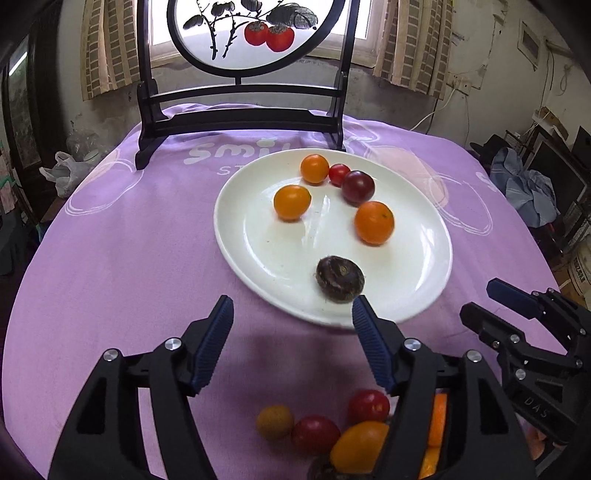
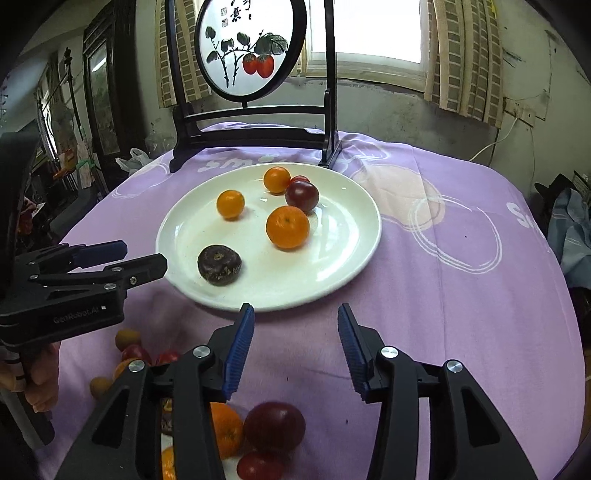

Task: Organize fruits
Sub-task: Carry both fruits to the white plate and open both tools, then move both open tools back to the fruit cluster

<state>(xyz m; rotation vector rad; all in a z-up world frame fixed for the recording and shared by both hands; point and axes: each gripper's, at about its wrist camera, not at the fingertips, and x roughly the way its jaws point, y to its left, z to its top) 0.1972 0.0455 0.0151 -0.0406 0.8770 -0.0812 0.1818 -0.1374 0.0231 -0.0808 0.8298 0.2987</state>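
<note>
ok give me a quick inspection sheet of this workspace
surface: table under a purple cloth.
job's things: white plate holds six fruits, among them a dark water chestnut near its front rim; loose fruit pile on the cloth in front of the plate.
clutter: nothing seen.
grippers: left gripper open, empty; right gripper open, empty.
cables: white cable on the wall.
surroundings: painted round screen on a dark stand, curtained window.

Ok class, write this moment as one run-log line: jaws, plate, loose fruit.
left gripper: jaws open, empty | right gripper: jaws open, empty | white plate: six fruits | loose fruit pile: on purple cloth, near side
</note>
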